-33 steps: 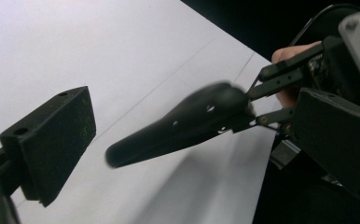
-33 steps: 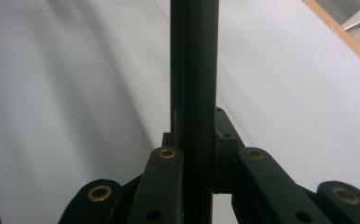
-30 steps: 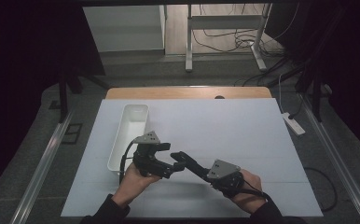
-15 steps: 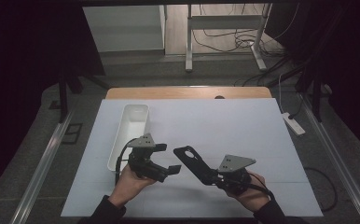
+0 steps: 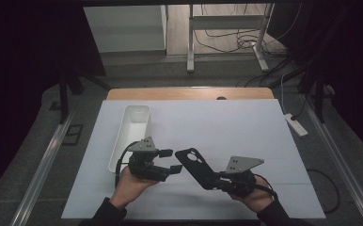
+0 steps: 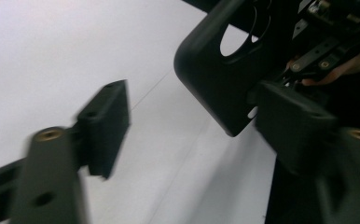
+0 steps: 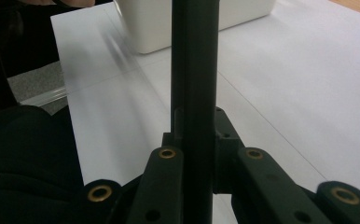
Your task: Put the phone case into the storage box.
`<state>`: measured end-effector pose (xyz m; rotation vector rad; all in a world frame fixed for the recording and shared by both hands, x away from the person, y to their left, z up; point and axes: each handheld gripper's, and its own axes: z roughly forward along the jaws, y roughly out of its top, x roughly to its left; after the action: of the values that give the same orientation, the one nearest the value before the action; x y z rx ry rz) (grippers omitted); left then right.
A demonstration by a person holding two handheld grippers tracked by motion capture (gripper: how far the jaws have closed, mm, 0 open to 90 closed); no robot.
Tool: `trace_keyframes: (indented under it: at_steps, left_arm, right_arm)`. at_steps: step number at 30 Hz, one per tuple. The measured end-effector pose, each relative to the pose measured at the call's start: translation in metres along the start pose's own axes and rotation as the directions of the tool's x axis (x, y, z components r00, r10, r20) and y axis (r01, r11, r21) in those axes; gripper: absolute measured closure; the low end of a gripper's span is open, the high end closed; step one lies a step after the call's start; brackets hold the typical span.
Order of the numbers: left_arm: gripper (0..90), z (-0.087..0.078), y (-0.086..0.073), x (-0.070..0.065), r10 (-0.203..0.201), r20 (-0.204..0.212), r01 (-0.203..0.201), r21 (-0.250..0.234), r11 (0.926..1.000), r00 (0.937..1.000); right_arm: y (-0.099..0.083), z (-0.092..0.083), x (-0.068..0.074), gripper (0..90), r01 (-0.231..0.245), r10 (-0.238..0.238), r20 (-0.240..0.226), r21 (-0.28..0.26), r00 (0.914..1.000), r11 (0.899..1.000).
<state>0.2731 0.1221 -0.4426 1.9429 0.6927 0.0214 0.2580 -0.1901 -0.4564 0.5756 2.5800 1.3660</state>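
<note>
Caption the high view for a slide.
Right claw clamps a flat black phone case above the white table sheet; open left claw closing beside its end, long white tray behind.

Right tongs (image 5: 216,180) clamped shut; left tongs (image 5: 171,160) just been closing, apart.

We see the white paper-covered table (image 5: 245,127) evenly lit from above, dark surroundings, soft shadows. Left gripper view: black blocky jaw pads (image 6: 106,125) smeared, probably motion blur. Right gripper view sharp, white plastic tray (image 7: 201,21) slightly soft.
</note>
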Motion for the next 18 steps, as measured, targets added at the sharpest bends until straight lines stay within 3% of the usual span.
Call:
trace_keyframes:
  at_steps: [10,18]
  left_arm:
    - [54.7,-0.0004,-0.0017,0.003,-0.024,0.041,0.025,-0.028,0.9993,0.9989]
    - [66.0,-0.0004,-0.0037,0.0063,-0.039,0.067,0.042,-0.043,0.9982,0.997]
  right_arm:
    - [0.0001,0.001,0.0013,84.8,0.011,-0.011,-0.012,-0.001,0.9999,1.0]
    - [0.0002,0.002,0.0025,84.8,0.011,-0.011,-0.028,-0.008,0.9996,1.0]
